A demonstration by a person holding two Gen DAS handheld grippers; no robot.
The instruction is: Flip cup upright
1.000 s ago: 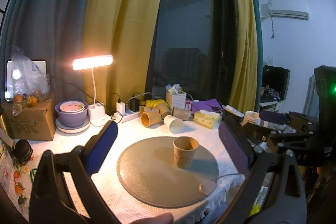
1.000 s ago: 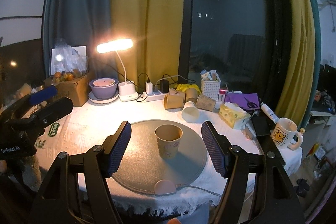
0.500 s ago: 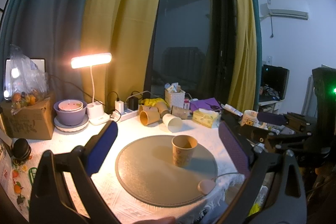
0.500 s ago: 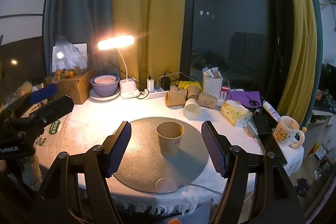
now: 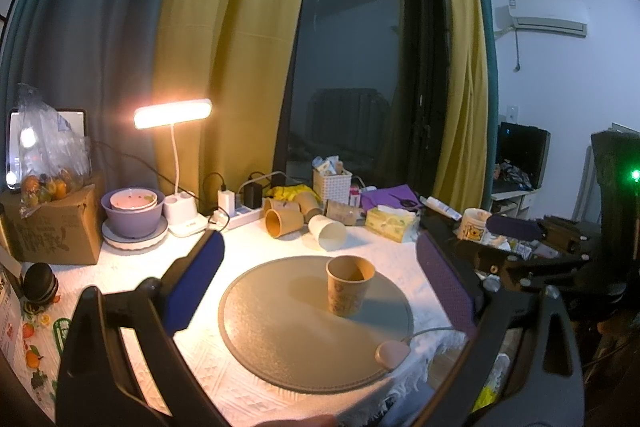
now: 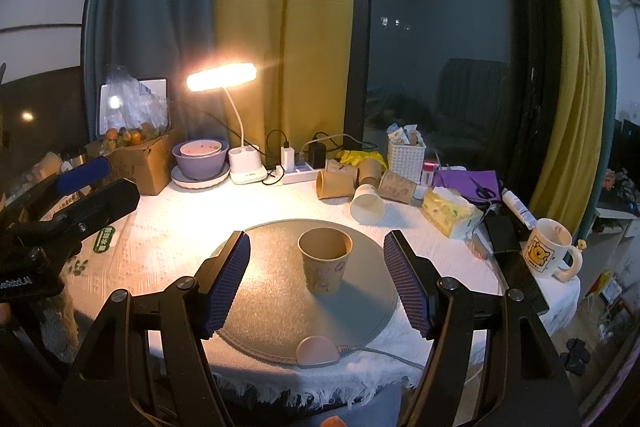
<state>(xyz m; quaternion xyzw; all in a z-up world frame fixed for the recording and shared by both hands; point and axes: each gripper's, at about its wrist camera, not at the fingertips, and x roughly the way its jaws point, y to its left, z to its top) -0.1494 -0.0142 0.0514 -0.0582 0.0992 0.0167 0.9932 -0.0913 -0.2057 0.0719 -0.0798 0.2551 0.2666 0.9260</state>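
Standing on the round mat [image 6: 276,307], near its centre, the paper cup [image 6: 325,261] has its axis vertical, mouth up, nothing visible inside. We note left gripper [image 5: 316,287] and right gripper [image 6: 316,283] both spread wide, grasping nothing, cup untouched between their fingers.

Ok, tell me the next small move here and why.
Probably back both grippers away and stop. The cup stands upright, mouth up, on the mat. The right gripper and left gripper have open jaws, neither touching it, so nothing seems left to flip.
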